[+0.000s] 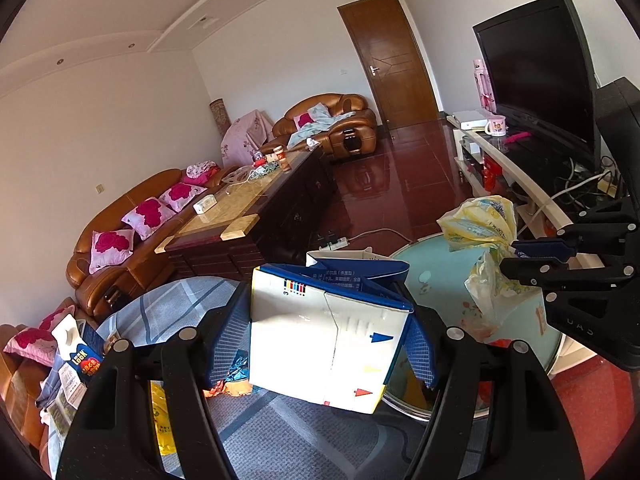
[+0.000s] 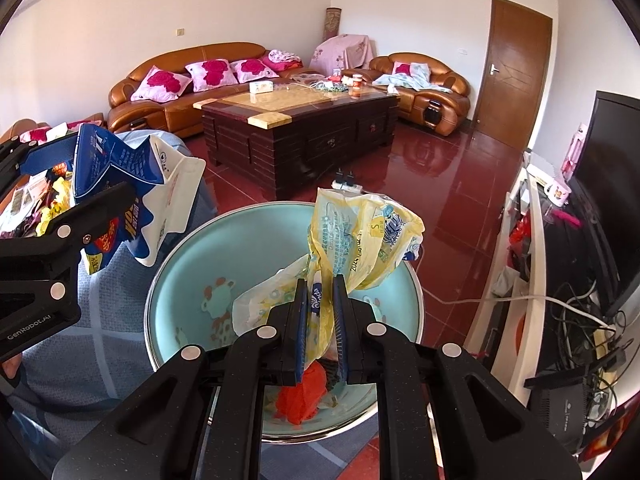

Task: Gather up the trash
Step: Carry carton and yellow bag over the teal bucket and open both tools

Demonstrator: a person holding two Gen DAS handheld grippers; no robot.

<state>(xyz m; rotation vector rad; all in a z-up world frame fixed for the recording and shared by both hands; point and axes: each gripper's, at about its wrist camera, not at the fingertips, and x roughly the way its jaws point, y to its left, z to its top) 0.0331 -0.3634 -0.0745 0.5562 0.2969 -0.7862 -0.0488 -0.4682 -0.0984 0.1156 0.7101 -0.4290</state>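
My left gripper [image 1: 326, 300] is shut on a blue and white milk carton [image 1: 328, 332] and holds it up beside the basin; the carton also shows in the right wrist view [image 2: 132, 184]. My right gripper [image 2: 320, 284] is shut on a crumpled yellow plastic wrapper [image 2: 360, 236] and holds it above a light blue basin [image 2: 192, 264]. A red scrap [image 2: 300, 396] lies in the basin. From the left wrist view the right gripper [image 1: 516, 256] holds the wrapper [image 1: 480, 224] over the basin [image 1: 436, 276].
More trash, another carton [image 1: 74, 356] and a yellow bag [image 1: 162, 420], lies on a blue-grey checked cloth [image 1: 180, 300] at left. A dark coffee table [image 2: 300, 136], brown sofas [image 2: 192, 92], a TV stand with cables [image 2: 568, 312] and a power strip [image 2: 348, 184] surround the red floor.
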